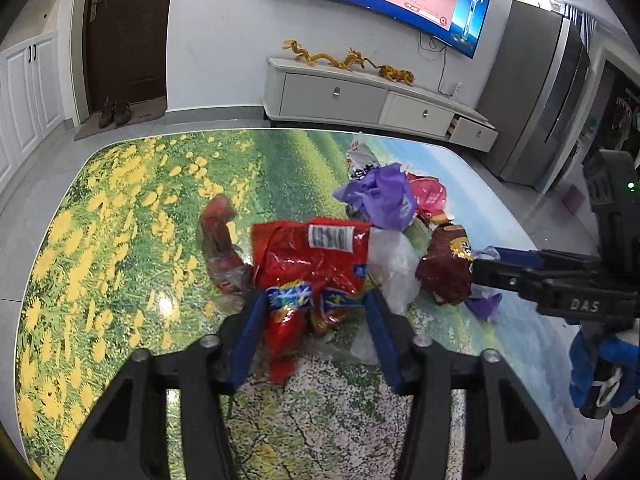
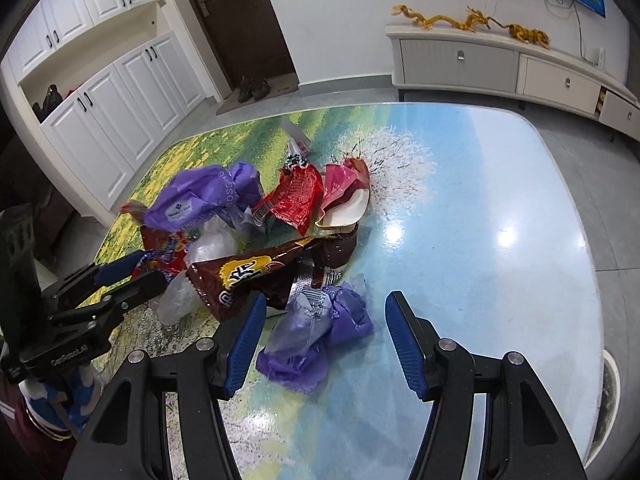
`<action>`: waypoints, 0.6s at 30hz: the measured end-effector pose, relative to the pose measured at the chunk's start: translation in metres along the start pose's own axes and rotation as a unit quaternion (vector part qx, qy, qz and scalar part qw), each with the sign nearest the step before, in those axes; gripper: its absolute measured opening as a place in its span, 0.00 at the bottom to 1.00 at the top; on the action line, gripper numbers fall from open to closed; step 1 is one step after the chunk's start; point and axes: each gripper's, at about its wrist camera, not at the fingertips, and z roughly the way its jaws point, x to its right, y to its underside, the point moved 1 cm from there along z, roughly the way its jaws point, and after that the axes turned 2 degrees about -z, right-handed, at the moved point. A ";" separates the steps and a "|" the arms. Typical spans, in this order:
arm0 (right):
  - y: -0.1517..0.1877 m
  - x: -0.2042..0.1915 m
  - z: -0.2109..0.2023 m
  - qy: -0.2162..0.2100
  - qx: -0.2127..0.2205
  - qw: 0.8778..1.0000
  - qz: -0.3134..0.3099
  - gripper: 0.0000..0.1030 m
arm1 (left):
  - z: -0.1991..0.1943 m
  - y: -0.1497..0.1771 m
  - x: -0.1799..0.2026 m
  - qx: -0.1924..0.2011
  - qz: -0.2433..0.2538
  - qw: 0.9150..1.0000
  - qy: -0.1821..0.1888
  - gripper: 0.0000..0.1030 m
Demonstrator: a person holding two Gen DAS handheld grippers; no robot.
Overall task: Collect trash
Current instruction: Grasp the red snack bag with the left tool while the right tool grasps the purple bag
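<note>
On the worktop (image 2: 500, 184): heap of wrappers.
Left tongs (image 1: 316, 304): pads against red snack bag (image 1: 312, 256), gripping it.
Right tongs (image 2: 324, 316): open, around crumpled purple bag (image 2: 316, 344).

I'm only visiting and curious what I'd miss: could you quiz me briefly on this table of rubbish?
1. True or false: the right hand-held gripper is clamped shut.
2. What sits between the left hand-held gripper and its two fingers? A) crinkly red plastic snack bag; B) white paper dish; C) brown foil packet.
3. Which colour is the crumpled plastic bag between the right one's fingers?
Key: 1 false; 2 A; 3 purple.
</note>
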 end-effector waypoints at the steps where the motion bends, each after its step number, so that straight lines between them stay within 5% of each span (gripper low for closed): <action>1: 0.001 0.000 0.002 -0.001 -0.002 1.000 0.000 0.59 | -0.001 0.001 -0.001 0.001 -0.002 1.000 0.002 0.39; 5: 0.008 0.001 -0.001 -0.006 0.001 1.000 -0.002 0.45 | -0.008 0.006 -0.001 0.005 -0.011 1.000 0.015 0.25; 12: 0.028 0.003 -0.018 -0.001 0.002 1.000 -0.008 0.43 | -0.030 0.022 0.006 0.010 -0.025 0.999 0.036 0.01; 18: 0.052 0.000 -0.041 0.002 0.003 1.000 -0.010 0.39 | -0.055 0.044 0.015 0.013 -0.027 0.999 0.044 0.00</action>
